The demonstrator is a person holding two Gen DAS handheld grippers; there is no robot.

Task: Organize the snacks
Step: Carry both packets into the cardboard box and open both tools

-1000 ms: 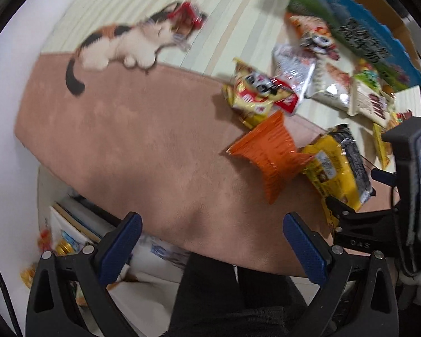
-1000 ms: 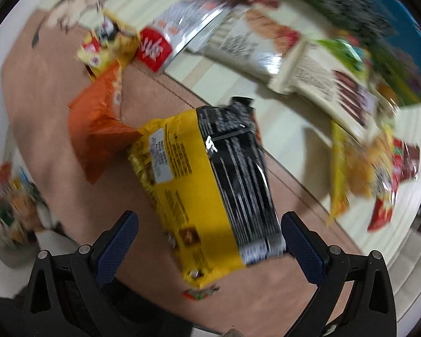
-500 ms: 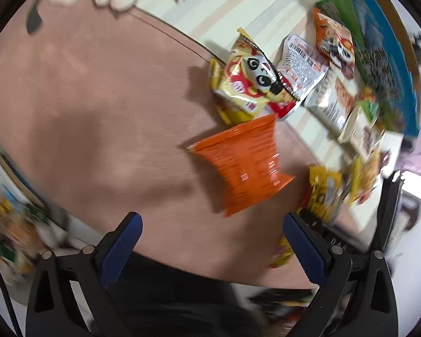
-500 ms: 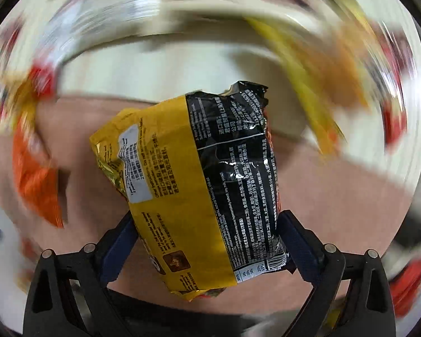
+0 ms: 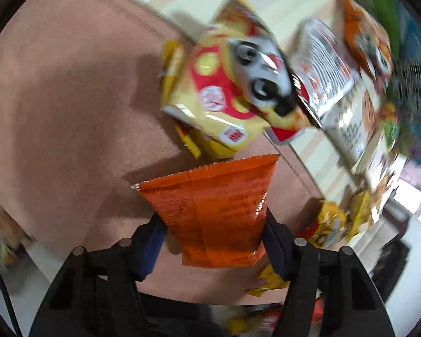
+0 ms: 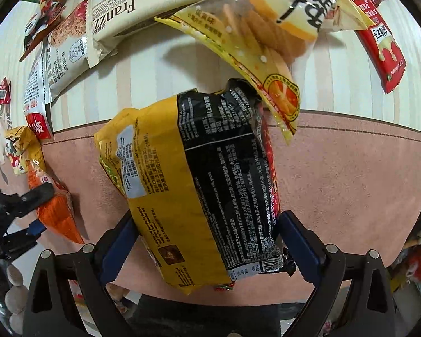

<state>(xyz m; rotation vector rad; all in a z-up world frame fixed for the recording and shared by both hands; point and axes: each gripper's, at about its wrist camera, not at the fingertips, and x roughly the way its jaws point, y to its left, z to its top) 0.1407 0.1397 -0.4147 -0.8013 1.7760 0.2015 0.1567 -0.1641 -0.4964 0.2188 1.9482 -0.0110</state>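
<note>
1. An orange snack packet (image 5: 213, 213) is clamped in the left hand-held gripper (image 5: 210, 241) above the pink mat (image 5: 70, 98).
2. A yellow-and-black packet (image 6: 193, 185) is gripped by the right hand-held gripper (image 6: 205, 241) — near the mat's edge.
3. Beyond, a panda-print bag (image 5: 233, 90) and a biscuit pack (image 6: 263, 36) are seen — on the striped worktop (image 6: 154, 64).

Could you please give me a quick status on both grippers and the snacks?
Left gripper shut on orange packet. Right gripper shut on yellow-black packet. Cracker bag overlaps its far end.
</note>
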